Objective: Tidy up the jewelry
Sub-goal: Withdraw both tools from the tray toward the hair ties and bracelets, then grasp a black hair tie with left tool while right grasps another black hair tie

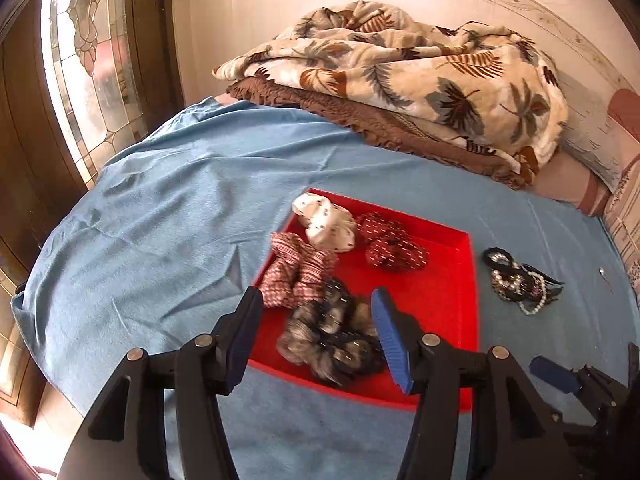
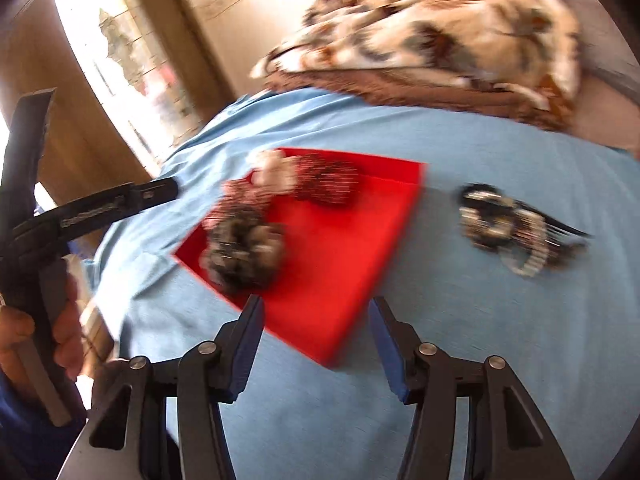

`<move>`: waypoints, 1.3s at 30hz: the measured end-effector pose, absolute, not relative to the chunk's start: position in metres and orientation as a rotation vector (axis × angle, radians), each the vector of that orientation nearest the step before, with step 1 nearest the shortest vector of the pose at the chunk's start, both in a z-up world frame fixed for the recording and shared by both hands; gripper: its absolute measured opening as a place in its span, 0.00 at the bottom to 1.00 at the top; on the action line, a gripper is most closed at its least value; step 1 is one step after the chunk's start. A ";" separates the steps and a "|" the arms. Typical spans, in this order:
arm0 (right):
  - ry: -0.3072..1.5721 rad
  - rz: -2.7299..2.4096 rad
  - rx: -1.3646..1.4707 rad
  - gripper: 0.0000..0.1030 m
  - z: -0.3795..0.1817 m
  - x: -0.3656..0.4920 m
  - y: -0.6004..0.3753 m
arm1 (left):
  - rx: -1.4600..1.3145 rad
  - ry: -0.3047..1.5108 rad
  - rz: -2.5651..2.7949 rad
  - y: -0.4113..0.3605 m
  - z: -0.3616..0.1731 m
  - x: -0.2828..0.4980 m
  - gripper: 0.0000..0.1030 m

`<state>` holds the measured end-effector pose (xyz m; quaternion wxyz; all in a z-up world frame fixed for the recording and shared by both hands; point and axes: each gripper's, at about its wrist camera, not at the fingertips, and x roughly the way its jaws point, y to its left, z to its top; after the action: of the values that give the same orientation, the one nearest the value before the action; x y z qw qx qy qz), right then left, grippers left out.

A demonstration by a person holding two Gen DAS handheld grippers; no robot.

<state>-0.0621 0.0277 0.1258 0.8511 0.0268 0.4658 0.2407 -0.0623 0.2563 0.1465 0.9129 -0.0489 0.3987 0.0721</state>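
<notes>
Both my grippers are empty right now. Left gripper (image 1: 316,312) has its jaws about half open, nothing between the pads; it hangs over the near edge of the red tray (image 1: 440,312), with the grey furry scrunchie (image 1: 320,336) lying in the tray right under the gap, not pinched. Right gripper (image 2: 316,320) is likewise half open and holds nothing, over the tray's near corner and the blue sheet (image 2: 480,340).

Already in the tray: the furry one, a pink checked scrunchie (image 1: 298,274), a white spotted one (image 1: 326,222) and a dark red dotted one (image 1: 390,246).

What's left is the jewelry pile (image 2: 516,232) on the sheet, outside the tray and well clear of its right wall. From my right jaws it lies up and to the right; from my left jaws it is across the whole tray. So the right hand is the nearer one, and I'd say it takes the next pick.

The pile looks like pearl strands tangled with dark bands and a black clip (image 1: 548,280), long axis running roughly from upper left to lower right. The right view is motion-blurred, so I can't separate the pieces there.
</notes>
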 end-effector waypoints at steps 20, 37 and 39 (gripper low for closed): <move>0.919 0.166 -0.045 0.60 0.116 0.008 -0.122 | -0.011 0.920 -0.027 0.147 0.120 -0.051 0.54; 1.049 0.131 0.048 0.09 0.080 0.035 -0.137 | 0.076 0.976 -0.096 0.100 0.092 -0.018 0.54; 1.061 0.063 0.104 0.09 0.086 0.016 -0.168 | 0.072 0.983 -0.106 0.096 0.091 -0.013 0.54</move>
<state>0.0160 -0.1682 0.0861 0.8607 0.0495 0.5057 0.0298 -0.0126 0.0964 0.0906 0.8796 0.0347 0.4717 -0.0511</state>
